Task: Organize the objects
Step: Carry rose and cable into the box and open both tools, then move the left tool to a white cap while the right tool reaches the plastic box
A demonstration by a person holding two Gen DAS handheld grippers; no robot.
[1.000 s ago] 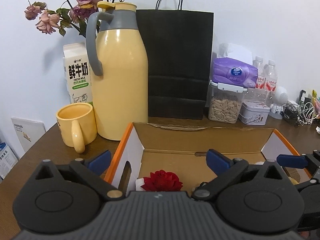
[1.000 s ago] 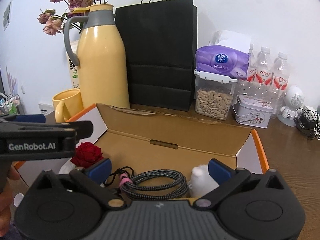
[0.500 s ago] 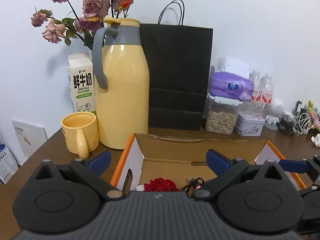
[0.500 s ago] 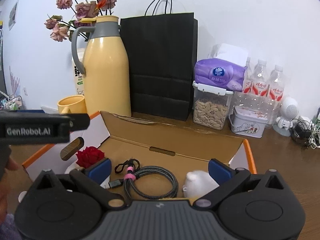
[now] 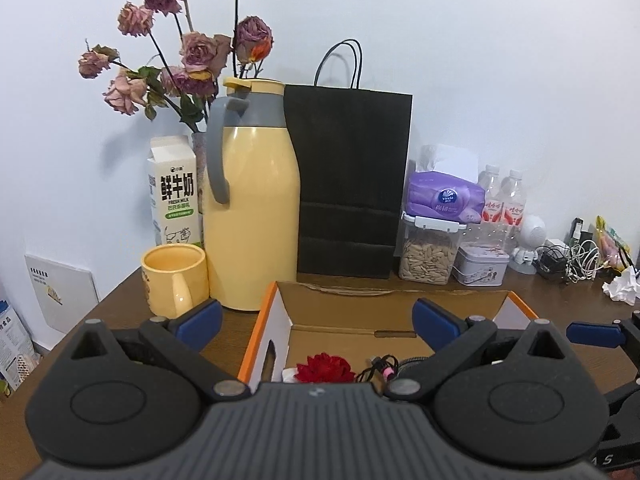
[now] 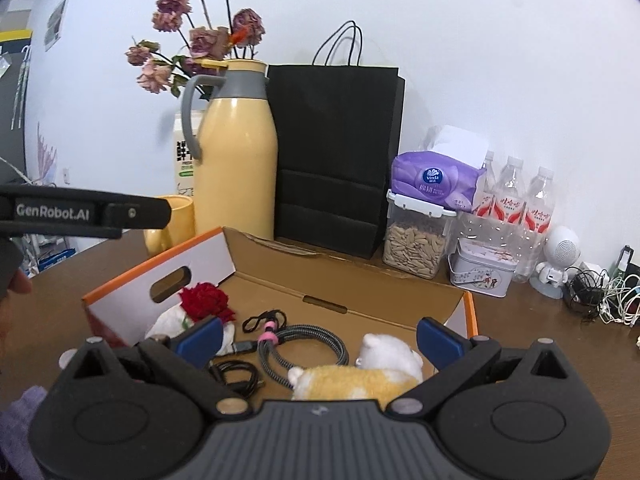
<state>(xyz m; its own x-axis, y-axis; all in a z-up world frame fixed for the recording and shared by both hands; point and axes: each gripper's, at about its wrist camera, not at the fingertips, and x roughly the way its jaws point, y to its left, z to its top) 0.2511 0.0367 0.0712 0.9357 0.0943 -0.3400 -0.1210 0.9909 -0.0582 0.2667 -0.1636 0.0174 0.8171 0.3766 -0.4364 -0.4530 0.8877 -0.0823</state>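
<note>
Across the brown table (image 5: 120,304) the biggest thing in play is the open cardboard box (image 6: 280,276) with orange edges, standing near the cameras and in front of the yellow thermos (image 5: 252,216), the black paper bag (image 5: 348,184) and the yellow mug (image 5: 174,280) at the far left. Both tongs hang above its near edge with nothing between their blue pads: the left gripper (image 5: 316,318) is spread wide over the box's left end, and the right gripper (image 6: 320,334) is spread just as wide over the middle. Inside the box lie the task's things, from bigger to smaller: a white and tan plush toy (image 6: 360,376) at the near right, a coiled braided cable (image 6: 304,344) in the middle, a red fabric rose (image 6: 206,300) on a white base at the left end by the handle cutout, and a thin black cord (image 6: 236,376) near the front. By my reading, the packing step looks done or nearly so, with both tools free. A likely next move is either fetching another loose item from the table or closing the box's flaps, which would call for lifting clear of the walls first.
</note>
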